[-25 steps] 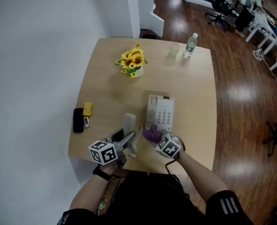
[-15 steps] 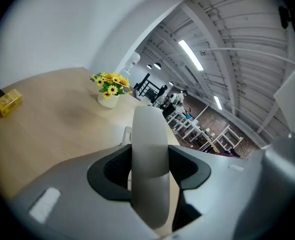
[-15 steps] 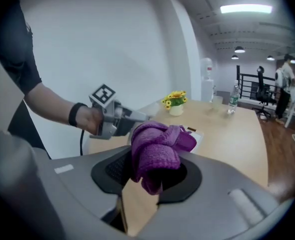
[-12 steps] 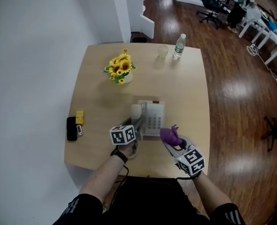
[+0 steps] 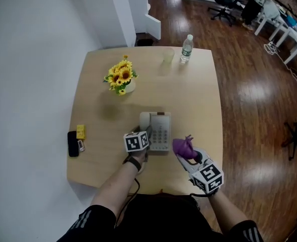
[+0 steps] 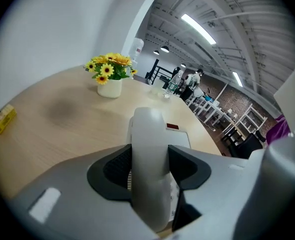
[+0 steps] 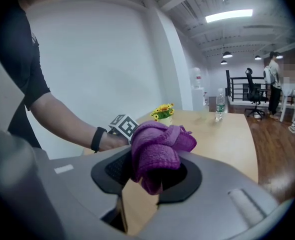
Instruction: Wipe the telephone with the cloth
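Head view: left gripper clamps handset (right gripper, cloth).

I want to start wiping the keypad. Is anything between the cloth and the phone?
Nothing visible does. The cloth, shut in the right gripper, hangs just right of the phone with only bare table between. The left gripper holds the handset at the phone's left side, off that path.

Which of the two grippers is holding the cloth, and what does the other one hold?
The right gripper holds the purple cloth, bunched between its jaws. The left gripper is shut on the white telephone handset instead.
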Demonstrator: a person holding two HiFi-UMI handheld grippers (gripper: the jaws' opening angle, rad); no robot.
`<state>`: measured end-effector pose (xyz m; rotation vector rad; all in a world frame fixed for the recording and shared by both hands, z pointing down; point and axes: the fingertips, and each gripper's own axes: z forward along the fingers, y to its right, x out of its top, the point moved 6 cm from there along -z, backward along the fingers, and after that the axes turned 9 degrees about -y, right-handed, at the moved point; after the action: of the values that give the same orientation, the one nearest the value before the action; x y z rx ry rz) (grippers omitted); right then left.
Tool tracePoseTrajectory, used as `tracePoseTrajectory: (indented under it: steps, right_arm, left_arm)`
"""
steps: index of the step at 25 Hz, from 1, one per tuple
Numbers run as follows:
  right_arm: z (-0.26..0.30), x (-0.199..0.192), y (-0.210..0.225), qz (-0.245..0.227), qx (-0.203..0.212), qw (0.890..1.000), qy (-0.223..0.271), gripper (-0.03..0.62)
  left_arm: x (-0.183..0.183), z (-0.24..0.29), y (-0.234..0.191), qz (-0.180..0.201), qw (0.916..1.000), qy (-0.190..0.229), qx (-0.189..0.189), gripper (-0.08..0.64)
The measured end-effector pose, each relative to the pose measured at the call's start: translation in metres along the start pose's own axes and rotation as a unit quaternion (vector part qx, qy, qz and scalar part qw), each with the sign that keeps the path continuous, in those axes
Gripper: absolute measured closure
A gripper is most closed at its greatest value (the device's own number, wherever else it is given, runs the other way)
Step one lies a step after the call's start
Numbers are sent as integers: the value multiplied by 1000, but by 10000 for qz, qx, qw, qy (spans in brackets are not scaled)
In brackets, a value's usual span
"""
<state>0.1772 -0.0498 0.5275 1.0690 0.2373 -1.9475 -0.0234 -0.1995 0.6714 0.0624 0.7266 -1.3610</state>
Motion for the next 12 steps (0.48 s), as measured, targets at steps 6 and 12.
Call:
tracePoseTrajectory:
  steps: [6, 12]
  right_arm:
    - [-2, 2, 5, -35, 56, 10000, -20, 453]
    - [-3, 1, 4, 2, 101, 9999, 23, 453]
  left_arm:
    - [1, 9, 2, 208, 9990, -192, 347, 344]
    - [1, 11, 5, 371, 9981, -162, 462, 334]
